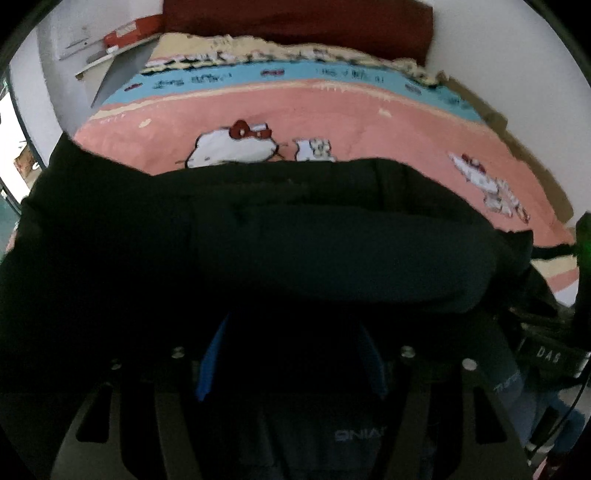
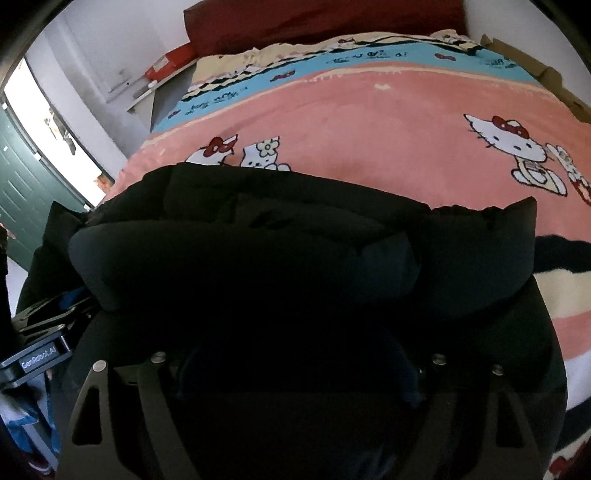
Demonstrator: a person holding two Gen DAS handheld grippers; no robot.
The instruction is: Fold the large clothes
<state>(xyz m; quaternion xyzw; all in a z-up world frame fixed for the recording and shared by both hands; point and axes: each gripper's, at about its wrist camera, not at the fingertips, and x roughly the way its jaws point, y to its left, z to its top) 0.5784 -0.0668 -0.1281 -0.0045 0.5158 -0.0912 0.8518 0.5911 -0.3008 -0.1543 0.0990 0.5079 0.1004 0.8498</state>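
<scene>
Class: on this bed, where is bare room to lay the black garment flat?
Free: the pink blanket between the black garment and the blue stripe. Crowded: the near edge, where the garment bunches over both tools.

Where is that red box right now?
The red box sits at the upper left in both views, on a shelf against the wall, left of the bed's blanket.

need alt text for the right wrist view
A bulky black coat fills the lower half of the view, bunched over the right tool and hiding its fingertips. Beyond it lies a pink cartoon-cat blanket on a bed, with a red headboard behind.
</scene>
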